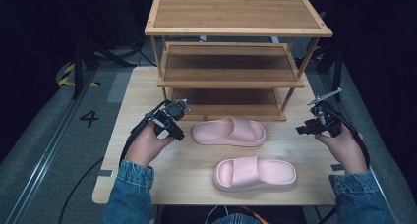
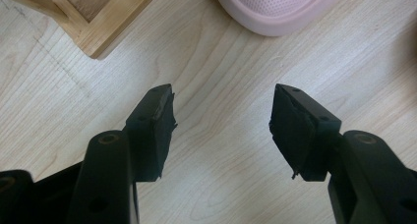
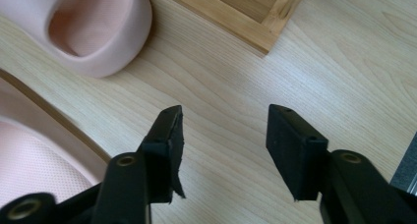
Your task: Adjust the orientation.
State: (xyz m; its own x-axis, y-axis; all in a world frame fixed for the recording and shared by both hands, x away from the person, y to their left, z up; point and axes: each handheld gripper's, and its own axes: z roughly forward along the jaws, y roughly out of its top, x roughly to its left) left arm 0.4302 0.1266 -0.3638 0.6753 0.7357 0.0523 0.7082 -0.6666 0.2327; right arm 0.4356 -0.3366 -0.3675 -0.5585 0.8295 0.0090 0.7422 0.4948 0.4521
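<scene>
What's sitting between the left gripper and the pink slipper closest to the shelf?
Nothing: in the left gripper view, bare wooden table runs from the open left gripper to the slipper. The high view agrees.

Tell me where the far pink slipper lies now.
In the high view, the far slipper lies mid-table, before the wooden shelf, beyond the near slipper.

Left hand: our left hand (image 1: 146, 144) grips the left gripper (image 1: 178, 134), forearm in a denim sleeve.
Left jaws: spread apart, holding nothing.
Right hand: our right hand (image 1: 344, 148) grips the right gripper (image 1: 301, 129).
Right jaws: also parted, holding nothing.
</scene>
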